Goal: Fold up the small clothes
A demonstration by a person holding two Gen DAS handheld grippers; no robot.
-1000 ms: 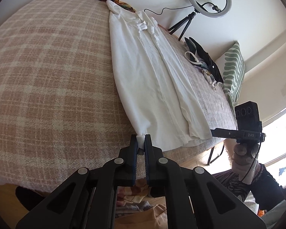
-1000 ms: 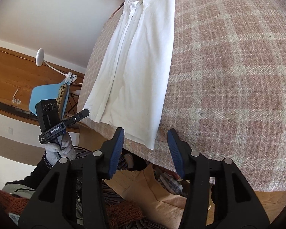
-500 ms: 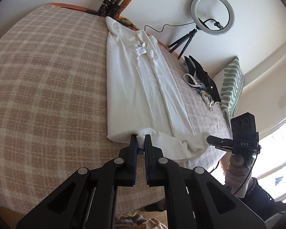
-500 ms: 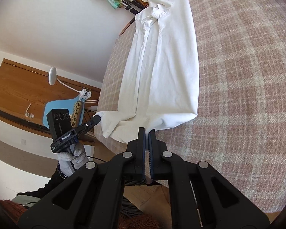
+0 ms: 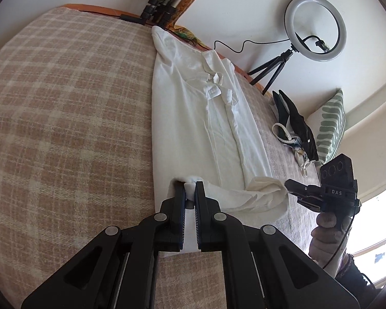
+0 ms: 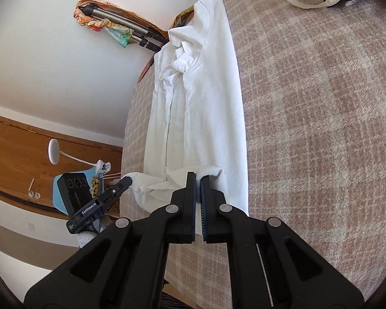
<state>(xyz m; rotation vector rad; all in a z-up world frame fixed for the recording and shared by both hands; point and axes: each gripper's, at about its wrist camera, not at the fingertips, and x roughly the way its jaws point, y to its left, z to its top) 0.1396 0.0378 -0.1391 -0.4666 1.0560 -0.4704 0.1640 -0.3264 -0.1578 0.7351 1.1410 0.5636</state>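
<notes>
A white button-up shirt (image 5: 193, 118) (image 6: 205, 118) lies lengthwise on a plaid bedspread (image 5: 64, 128), sides folded in, collar at the far end. My left gripper (image 5: 190, 186) is shut on one corner of the shirt's hem, lifted and curled over the lower part. My right gripper (image 6: 198, 180) is shut on the other hem corner. In the left wrist view the right gripper (image 5: 287, 183) pinches the hem at the right. In the right wrist view the left gripper (image 6: 130, 179) holds it at the left.
A ring light on a tripod (image 5: 314, 28) stands by the wall. Dark clothes with a white strap (image 5: 296, 128) and a green patterned pillow (image 5: 329, 128) lie on the bed's right side. Folded tripod legs with a coloured scarf (image 6: 115, 31) lean at the headboard. A blue chair (image 6: 64, 190) stands beside the bed.
The right gripper closed on the hem corner. Both grippers then carried the hem up and forward over the shirt toward the collar, so the lower edge now folds over.
</notes>
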